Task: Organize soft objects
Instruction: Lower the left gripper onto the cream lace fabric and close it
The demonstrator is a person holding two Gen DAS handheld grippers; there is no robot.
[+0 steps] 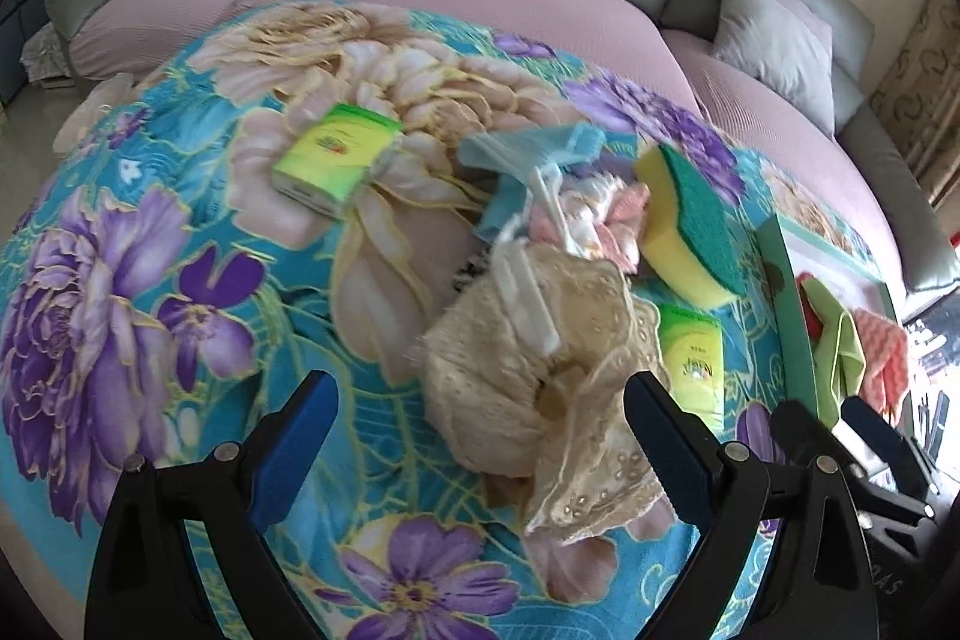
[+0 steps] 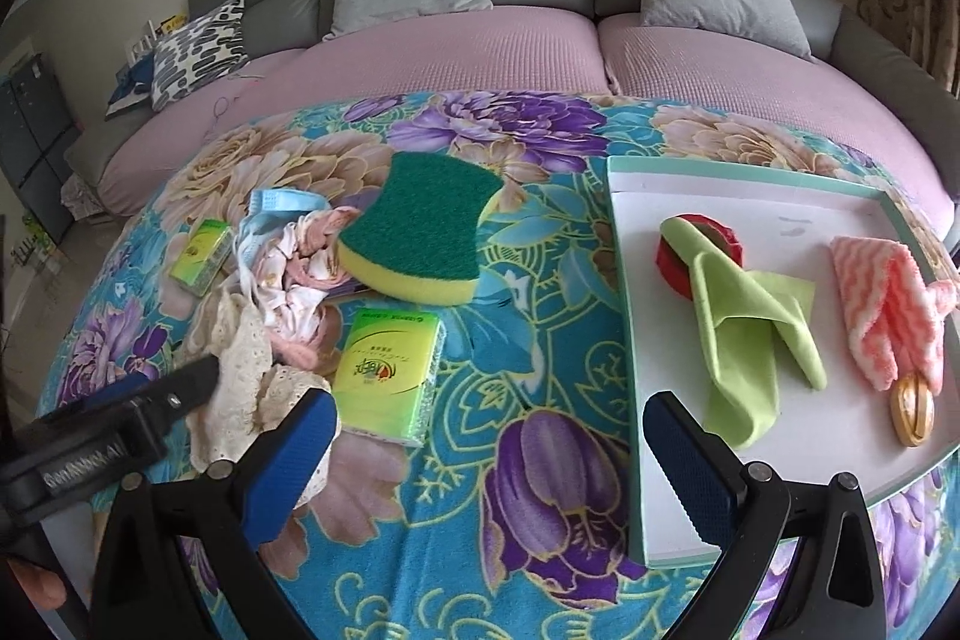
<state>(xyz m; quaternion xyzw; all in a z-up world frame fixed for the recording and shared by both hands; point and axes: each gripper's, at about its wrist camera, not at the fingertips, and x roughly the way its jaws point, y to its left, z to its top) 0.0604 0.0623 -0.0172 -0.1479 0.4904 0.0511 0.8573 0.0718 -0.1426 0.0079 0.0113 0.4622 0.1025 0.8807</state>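
Cream lace cloth lies crumpled on the floral blanket, just ahead of the left gripper, between its spread, empty fingers & nearer the right one. Yellow-green sponge sits further back, w/ two green tissue packs & a pink-white cloth heap near it. Right gripper hangs wide open, empty, over blanket, its right finger above the edge of the white tray. Tray holds a green cloth & pink towel.
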